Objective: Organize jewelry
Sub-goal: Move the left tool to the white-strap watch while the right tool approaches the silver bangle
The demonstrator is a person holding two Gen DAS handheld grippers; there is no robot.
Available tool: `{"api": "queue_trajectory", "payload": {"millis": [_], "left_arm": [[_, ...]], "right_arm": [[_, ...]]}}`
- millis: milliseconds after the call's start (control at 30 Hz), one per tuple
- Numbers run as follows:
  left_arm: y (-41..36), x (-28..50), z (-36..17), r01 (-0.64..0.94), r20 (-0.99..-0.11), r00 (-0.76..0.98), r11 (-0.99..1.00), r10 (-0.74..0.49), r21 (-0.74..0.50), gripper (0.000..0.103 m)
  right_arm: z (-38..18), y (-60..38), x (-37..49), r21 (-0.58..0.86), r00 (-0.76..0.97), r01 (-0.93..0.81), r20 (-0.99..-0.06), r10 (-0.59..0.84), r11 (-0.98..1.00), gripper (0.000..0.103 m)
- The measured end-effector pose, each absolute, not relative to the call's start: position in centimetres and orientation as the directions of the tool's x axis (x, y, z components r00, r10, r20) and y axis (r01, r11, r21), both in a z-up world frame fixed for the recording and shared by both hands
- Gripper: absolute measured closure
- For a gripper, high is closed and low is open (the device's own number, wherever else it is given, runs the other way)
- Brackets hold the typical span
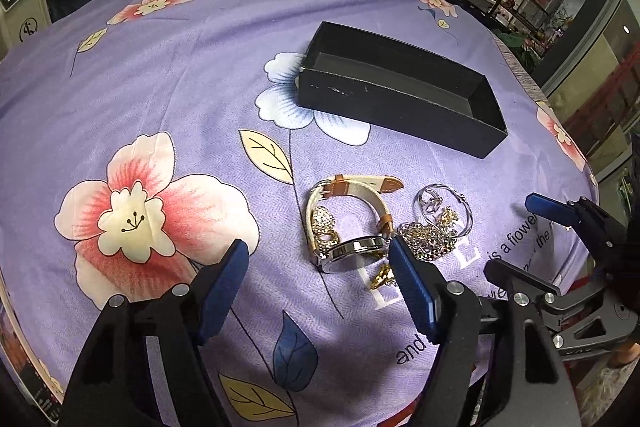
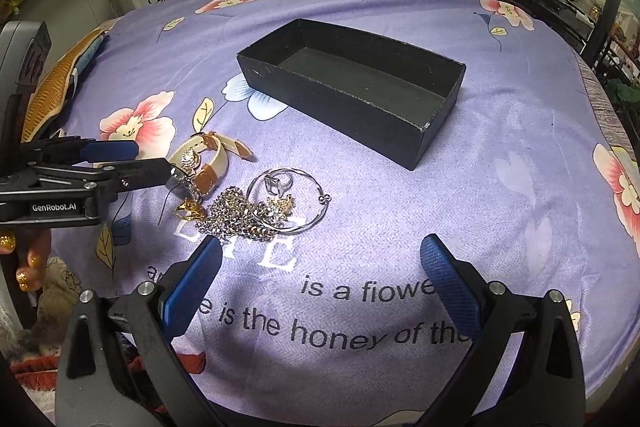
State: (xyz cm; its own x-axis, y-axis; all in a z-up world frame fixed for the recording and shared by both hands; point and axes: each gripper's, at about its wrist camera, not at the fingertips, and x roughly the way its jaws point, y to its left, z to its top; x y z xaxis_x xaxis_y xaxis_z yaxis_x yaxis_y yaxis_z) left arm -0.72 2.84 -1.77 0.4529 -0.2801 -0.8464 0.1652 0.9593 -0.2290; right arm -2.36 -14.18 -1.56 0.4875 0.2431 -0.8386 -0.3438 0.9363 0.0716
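The left tongs [image 1: 316,263] stand open above the worktop [image 1: 160,99], nothing pressed between the blue pads. The watch [image 1: 352,247] with its cream strap lies just ahead of them, near the right pad, beside a small gold piece [image 1: 382,275]. The chain heap [image 2: 236,211] and the thin silver bangle [image 2: 288,203] lie just in front of the right tongs [image 2: 320,259], which are open wide and hold nothing. Beyond the jewelry, well apart from it, the black box [image 2: 352,107] stands open. Between the heap and the box the purple cloth is free. To the right of the right tongs the cloth runs bare up to the worktop's edge [image 2: 600,95].
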Motion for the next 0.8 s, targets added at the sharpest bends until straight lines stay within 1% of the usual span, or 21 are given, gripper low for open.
{"api": "queue_trajectory", "payload": {"millis": [100,133,167,200,267,400,500,600,733,767,800], "left_arm": [[1.9,-0.6,-2.2,0.189,-0.845,0.437,0.95,-0.308,-0.248,0.033],[1.6,-0.4,-2.4,0.192,-0.846,0.435,0.95,-0.307,-0.246,0.033],[1.4,-0.2,-2.7,0.192,-0.851,0.432,0.952,-0.3,-0.238,0.035],[1.3,0.1,-3.0,0.19,-0.854,0.428,0.954,-0.295,-0.234,0.04],[1.1,0.7,-3.5,0.184,-0.861,0.419,0.955,-0.29,-0.233,0.043],[0.8,1.5,-4.1,0.181,-0.867,0.41,0.957,-0.284,-0.228,0.044],[1.1,1.2,-4.2,0.166,-0.866,0.418,0.96,-0.275,-0.224,0.048],[1.4,1.0,-4.2,0.154,-0.862,0.42,0.958,-0.284,-0.24,0.052],[2.0,0.5,-4.2,0.141,-0.857,0.426,0.957,-0.289,-0.252,0.053],[2.1,0.4,-4.2,0.137,-0.856,0.429,0.957,-0.29,-0.255,0.053],[2.3,0.4,-4.2,0.132,-0.854,0.431,0.957,-0.291,-0.259,0.055]], "right_arm": [[-1.9,-13.5,-2.0,0.085,0.483,-0.364,-0.834,0.266,0.928,0.009],[-2.1,-13.3,-1.8,0.087,0.479,-0.365,-0.836,0.267,0.927,0.013],[-2.2,-13.2,-1.6,0.092,0.478,-0.364,-0.836,0.271,0.927,0.017],[-2.4,-13.0,-1.3,0.097,0.476,-0.362,-0.835,0.274,0.927,0.018],[-2.8,-12.9,-0.9,0.097,0.471,-0.355,-0.841,0.268,0.93,0.021],[-3.2,-12.5,-0.2,0.104,0.47,-0.343,-0.842,0.266,0.934,0.025],[-3.4,-12.1,0.4,0.102,0.475,-0.342,-0.839,0.266,0.934,0.032],[-3.6,-12.2,0.8,0.135,0.471,-0.333,-0.834,0.289,0.933,0.033],[-3.7,-11.9,0.8,0.135,0.472,-0.333,-0.833,0.289,0.933,0.033],[-3.7,-12.0,0.7,0.136,0.472,-0.333,-0.833,0.29,0.933,0.033],[-3.7,-12.1,0.6,0.138,0.473,-0.333,-0.831,0.292,0.933,0.037]]}}
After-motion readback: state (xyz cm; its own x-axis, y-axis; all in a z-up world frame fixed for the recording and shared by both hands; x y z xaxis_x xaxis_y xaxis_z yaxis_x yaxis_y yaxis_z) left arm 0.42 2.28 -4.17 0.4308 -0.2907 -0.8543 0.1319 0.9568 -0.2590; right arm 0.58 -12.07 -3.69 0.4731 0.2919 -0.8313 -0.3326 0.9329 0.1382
